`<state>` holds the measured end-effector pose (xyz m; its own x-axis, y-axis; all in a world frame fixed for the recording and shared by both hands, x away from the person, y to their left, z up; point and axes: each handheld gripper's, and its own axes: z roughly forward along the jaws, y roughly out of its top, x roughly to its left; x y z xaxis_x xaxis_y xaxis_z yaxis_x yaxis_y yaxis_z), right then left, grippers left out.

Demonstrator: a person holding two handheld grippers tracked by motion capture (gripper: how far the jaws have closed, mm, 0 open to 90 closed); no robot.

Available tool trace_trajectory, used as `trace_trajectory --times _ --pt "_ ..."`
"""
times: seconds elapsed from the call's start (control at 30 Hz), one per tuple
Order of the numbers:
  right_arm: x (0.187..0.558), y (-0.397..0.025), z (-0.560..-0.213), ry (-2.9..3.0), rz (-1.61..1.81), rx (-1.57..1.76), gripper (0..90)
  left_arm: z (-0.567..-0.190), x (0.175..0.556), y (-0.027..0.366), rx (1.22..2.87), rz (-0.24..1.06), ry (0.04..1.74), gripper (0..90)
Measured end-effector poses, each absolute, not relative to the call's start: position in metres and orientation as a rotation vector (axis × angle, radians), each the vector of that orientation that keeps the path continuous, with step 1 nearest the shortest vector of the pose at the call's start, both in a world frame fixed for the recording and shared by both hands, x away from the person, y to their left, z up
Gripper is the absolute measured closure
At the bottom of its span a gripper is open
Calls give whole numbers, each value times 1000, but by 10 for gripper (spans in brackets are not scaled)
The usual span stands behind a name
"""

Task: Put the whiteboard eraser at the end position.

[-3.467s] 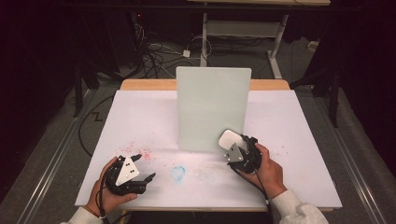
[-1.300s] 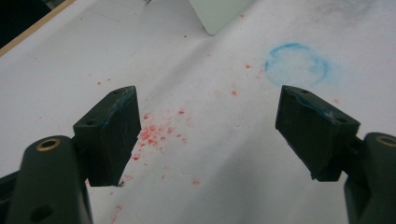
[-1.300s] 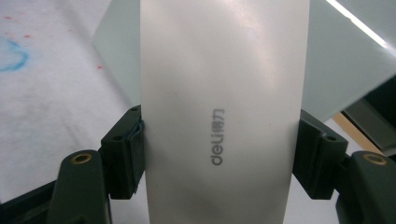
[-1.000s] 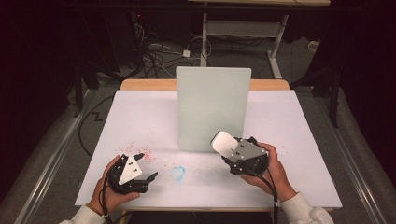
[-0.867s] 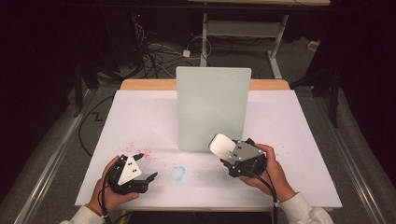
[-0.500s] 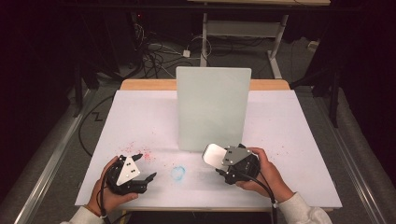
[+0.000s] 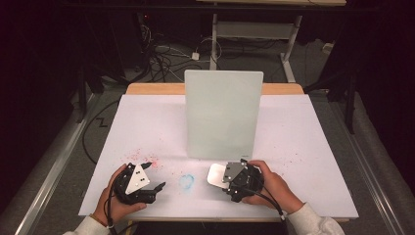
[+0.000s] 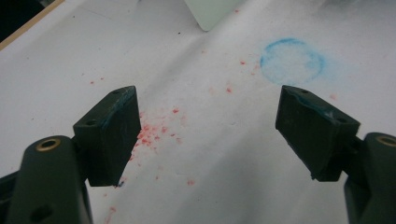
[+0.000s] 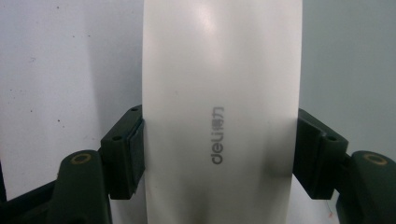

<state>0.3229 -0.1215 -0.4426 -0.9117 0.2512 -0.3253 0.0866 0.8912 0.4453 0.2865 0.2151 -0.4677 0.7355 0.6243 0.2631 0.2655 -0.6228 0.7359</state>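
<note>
Eraser (image 7: 217, 175), a white block, sits clamped in the right gripper (image 7: 226, 177) low over the front of the bench (image 7: 313, 147) in the high view, just right of a blue smudge (image 7: 186, 181) on the white sheet. The person's right hand (image 7: 274, 185) wraps the gripper body from the right. Just behind it an upright white board (image 7: 222, 115) stands at the middle of the bench. The left gripper (image 7: 159, 186) lies near the front left, in the left hand (image 7: 115, 196), its fingers pointing right toward the blue smudge, with red specks (image 7: 144, 157) scattered just behind it.

From the left gripper view, the two black fingers (image 8: 112, 133) stand wide apart with nothing between them. The sheet below shows red specks (image 8: 156, 130) near the left finger and the blue smudge (image 8: 292, 60) as a ring beyond the right one. A corner of the white board (image 8: 212, 14) reaches in at the top edge.

From the right gripper view, the eraser (image 9: 219, 116) runs upward through the middle, marked with grey "deli" lettering on its face. The right gripper (image 9: 219, 154) has its fingers (image 9: 123, 151) pressed against both long sides of the eraser, closed on it. Pale bench surface (image 9: 70, 56) lies behind.
</note>
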Motion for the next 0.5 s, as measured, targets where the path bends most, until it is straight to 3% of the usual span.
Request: trace_trajectory --times 0.5 --pt "322 -111 -454 2687 646 235 304 -467 286 216 2238 670 666 213"
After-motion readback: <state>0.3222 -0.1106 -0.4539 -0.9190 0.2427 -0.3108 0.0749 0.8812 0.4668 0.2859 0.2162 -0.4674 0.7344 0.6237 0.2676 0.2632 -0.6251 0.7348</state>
